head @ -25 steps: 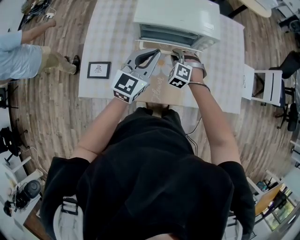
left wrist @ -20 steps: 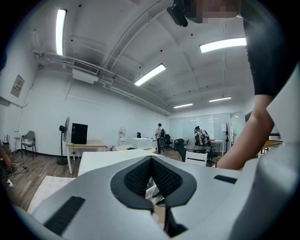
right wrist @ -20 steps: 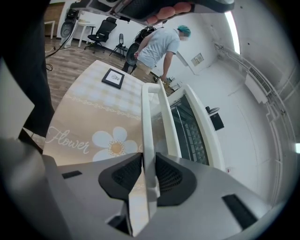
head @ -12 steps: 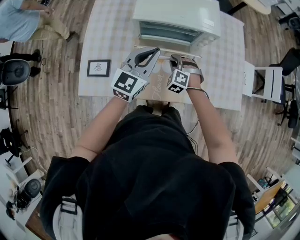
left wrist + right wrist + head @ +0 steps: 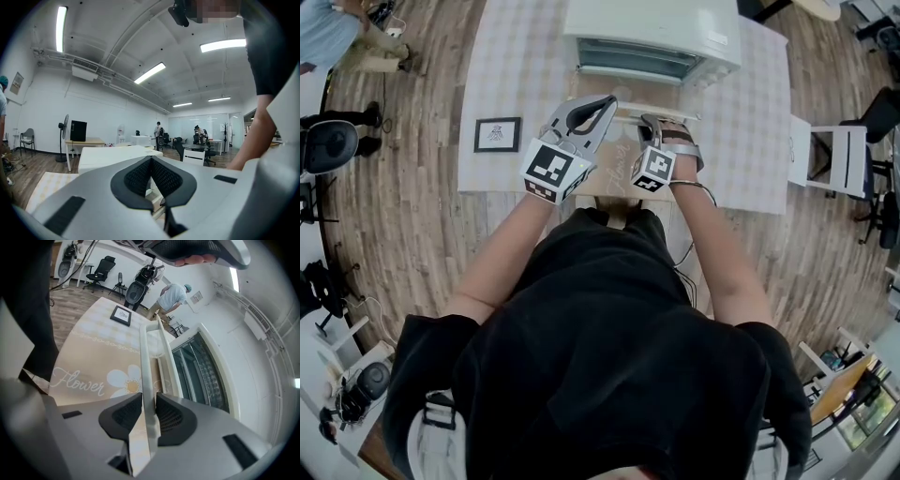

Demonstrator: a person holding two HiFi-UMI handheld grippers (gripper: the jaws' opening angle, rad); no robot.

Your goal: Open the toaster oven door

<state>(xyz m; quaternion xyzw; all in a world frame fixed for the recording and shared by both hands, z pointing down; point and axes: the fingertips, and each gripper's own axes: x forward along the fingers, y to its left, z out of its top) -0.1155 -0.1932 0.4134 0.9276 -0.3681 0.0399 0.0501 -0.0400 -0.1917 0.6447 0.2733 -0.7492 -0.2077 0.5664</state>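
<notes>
The white toaster oven (image 5: 652,37) stands at the table's far side with its door (image 5: 161,357) swung partly down, so the glass and the racks inside (image 5: 204,376) show. The door's white handle bar (image 5: 145,352) runs between the pads of my right gripper (image 5: 149,416), whose jaws have just been closing and now press on it from both sides. In the head view the right gripper (image 5: 652,122) sits at the handle (image 5: 675,115). My left gripper (image 5: 591,108) hovers beside it, pointing level, its pads (image 5: 140,176) together with nothing between them.
A beige mat printed with flowers (image 5: 93,376) lies in front of the oven. A small framed picture (image 5: 498,135) sits on the table's left part. A white chair (image 5: 830,159) stands right of the table, and a person (image 5: 337,28) is at the far left.
My right gripper has come toward me and down with the handle, and the oven door has swung further open. The left gripper has stayed put. The person at the far left has moved away.
</notes>
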